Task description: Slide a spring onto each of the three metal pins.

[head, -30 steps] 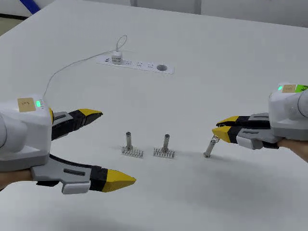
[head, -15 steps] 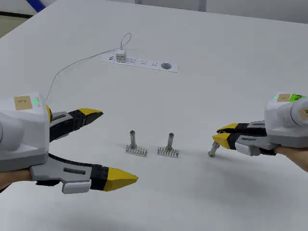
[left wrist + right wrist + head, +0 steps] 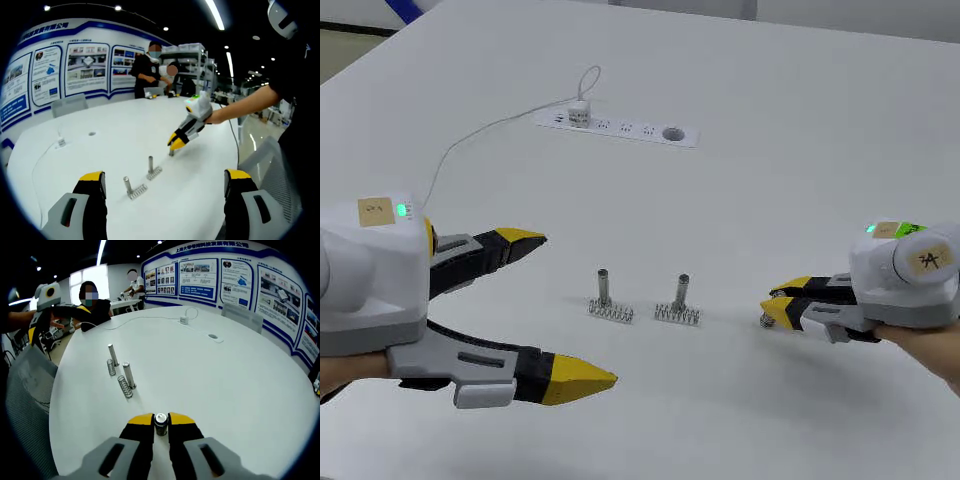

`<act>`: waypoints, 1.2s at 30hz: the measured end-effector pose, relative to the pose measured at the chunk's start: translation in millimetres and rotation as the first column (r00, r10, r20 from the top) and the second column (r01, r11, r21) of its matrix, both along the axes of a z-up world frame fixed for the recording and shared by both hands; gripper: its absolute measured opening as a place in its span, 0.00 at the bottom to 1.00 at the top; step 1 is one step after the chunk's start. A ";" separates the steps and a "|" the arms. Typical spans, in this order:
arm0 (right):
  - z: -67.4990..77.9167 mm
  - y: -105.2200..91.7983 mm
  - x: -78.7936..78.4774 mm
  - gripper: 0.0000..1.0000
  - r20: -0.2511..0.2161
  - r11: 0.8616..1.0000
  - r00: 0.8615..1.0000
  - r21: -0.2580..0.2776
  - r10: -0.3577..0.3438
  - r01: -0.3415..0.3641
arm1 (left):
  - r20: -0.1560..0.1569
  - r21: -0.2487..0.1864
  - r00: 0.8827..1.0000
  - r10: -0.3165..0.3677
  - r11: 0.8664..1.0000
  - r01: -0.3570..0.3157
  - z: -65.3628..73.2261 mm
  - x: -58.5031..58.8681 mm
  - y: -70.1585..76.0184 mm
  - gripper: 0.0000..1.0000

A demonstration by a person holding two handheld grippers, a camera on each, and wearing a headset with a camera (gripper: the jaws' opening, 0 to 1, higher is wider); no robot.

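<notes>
- Table (image 3: pixel 790 150): white, broad.
- Left gripper (image 3: pixel 560 310): near left, held above the table. Jaws spread wide, nothing between them. In its own view the yellow-tipped jaws stand far apart, either side of the pins.
- Right gripper (image 3: pixel 772 306): right of the pins, low over the table, pointing left. Jaws closed on the held pin (image 3: pixel 160 420). In its own view the pin's round head sits between the yellow tips, with what look like coils just below it. Whether the pin's lower end touches the table cannot be told.
- Left pin (image 3: pixel 603 284): upright on the table, centre, bare.
- Middle pin (image 3: pixel 682 291): upright, just right of the left pin, bare, between it and the right gripper.
- Left spring (image 3: pixel 610 311): lying flat at the near side of the left pin's base, not on the pin.
- Middle spring (image 3: pixel 677 316): lying flat at the near side of the middle pin's base, not on the pin.
- Power strip (image 3: pixel 620 130): far centre, set flush in the table, a white plug in its left end.
- Cable (image 3: pixel 480 130): white, running from the plug leftward and nearer across the table.
- People (image 3: pixel 150 70): standing at the table's far end in the left gripper view.
</notes>
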State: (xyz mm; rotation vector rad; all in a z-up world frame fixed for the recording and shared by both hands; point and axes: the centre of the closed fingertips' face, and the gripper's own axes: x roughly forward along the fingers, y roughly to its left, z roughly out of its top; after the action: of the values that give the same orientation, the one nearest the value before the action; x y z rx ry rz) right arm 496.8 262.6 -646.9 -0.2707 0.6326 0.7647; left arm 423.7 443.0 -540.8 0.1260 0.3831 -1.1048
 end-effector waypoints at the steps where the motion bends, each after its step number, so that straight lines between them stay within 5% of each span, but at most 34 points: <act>1: -0.6 -1.0 -0.3 0.11 0.002 1.000 1.000 -0.015 0.004 -0.004 | -0.001 -0.001 1.000 -0.001 1.000 0.001 0.2 -0.4 -0.6 1.00; 6: 0.2 1.9 -1.3 0.12 0.043 0.996 0.997 -0.073 0.062 -0.059 | -0.002 -0.002 1.000 -0.004 1.000 0.004 0.2 -0.9 -3.1 1.00; 24: 25.6 9.6 -2.1 0.21 0.110 0.994 0.990 -0.067 0.088 -0.081 | 0.002 -0.034 1.000 -0.012 0.999 0.012 13.4 -4.8 -6.8 1.00; 36: 35.6 58.2 -7.5 0.21 0.137 0.977 0.967 -0.060 0.213 -0.207 | 0.013 -0.056 1.000 0.012 0.998 -0.012 20.4 3.9 -7.9 1.00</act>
State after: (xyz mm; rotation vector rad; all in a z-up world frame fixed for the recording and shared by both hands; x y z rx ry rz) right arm 489.3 320.7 -611.3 -0.4352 0.4903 0.9267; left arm 427.6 435.1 -520.4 0.0813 0.3401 -1.1014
